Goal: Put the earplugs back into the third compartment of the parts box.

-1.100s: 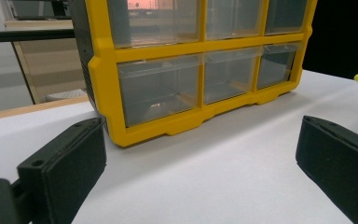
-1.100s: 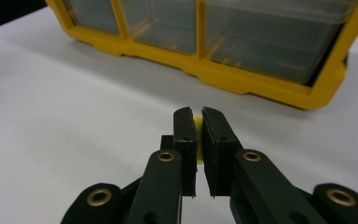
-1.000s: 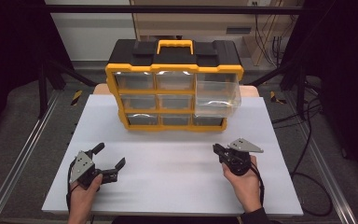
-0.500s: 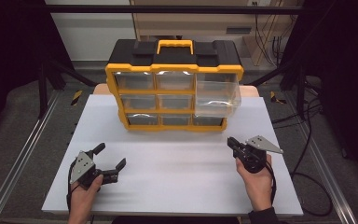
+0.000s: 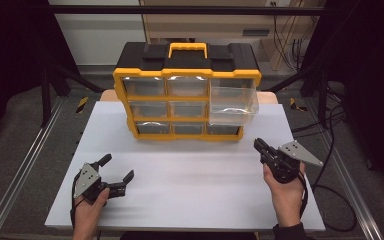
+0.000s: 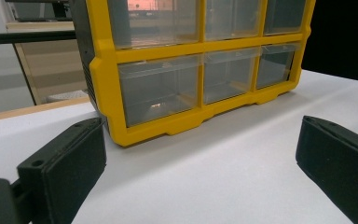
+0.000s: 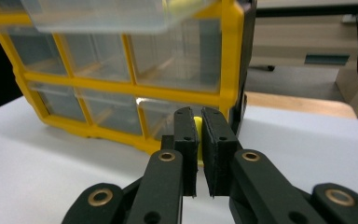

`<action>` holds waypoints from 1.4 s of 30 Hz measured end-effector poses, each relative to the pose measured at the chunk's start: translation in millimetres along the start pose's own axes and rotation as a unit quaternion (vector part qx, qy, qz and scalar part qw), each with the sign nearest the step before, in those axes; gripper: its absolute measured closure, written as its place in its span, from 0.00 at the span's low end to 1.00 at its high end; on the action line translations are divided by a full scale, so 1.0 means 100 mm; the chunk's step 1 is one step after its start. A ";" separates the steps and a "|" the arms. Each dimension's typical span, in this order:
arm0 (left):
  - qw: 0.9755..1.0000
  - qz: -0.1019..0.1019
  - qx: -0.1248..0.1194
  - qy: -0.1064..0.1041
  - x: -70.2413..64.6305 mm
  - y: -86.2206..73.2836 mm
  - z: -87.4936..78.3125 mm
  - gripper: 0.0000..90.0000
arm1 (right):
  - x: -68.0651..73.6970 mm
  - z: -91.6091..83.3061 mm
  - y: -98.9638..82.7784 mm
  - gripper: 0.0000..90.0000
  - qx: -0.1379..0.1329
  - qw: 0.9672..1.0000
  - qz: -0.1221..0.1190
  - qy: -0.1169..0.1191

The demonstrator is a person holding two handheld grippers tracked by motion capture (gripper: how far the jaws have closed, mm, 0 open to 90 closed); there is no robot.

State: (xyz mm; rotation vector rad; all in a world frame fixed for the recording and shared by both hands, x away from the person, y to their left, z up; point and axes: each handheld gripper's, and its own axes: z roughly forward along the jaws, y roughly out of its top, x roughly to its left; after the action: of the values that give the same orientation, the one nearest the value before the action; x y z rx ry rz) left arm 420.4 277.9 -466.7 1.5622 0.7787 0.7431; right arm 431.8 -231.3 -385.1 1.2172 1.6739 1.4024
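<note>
**Right jaws pressed together, left jaws wide, both clear of the drawer cabinet**

The right gripper (image 5: 260, 145) is held above the white table (image 5: 195, 175), right of centre, pointing toward the lower right corner of the yellow drawer cabinet (image 5: 186, 75). Its two jaws stand nearly together with only a thin slit between the pads, and nothing is held there. It touches nothing.

The left gripper (image 5: 116, 169) sits low at the table's near left, jaws spread wide apart and empty, aimed at the cabinet's bottom row.

The cabinet stands at the far middle of the table. Its clear drawer (image 5: 232, 104) on the right side is pulled out toward the person.
</note>
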 end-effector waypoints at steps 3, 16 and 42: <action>1.000 0.001 0.000 0.000 0.00 0.00 0.00 0.01 | 0.02 -0.05 0.11 0.95 -0.011 1.000 -0.003 0.001; 1.000 0.004 0.003 0.001 0.00 -0.01 -0.01 0.01 | 0.00 -0.21 0.58 0.95 -0.040 0.999 -0.024 0.005; 1.000 0.006 0.003 0.000 -0.01 0.00 -0.01 0.01 | 0.01 -0.37 0.99 0.95 -0.069 0.997 -0.038 0.009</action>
State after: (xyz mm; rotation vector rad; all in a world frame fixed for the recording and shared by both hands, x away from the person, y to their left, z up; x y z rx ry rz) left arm 419.3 277.8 -466.7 1.5744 0.7729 0.7490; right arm 423.9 -244.2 -280.3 1.0573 1.5910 1.4608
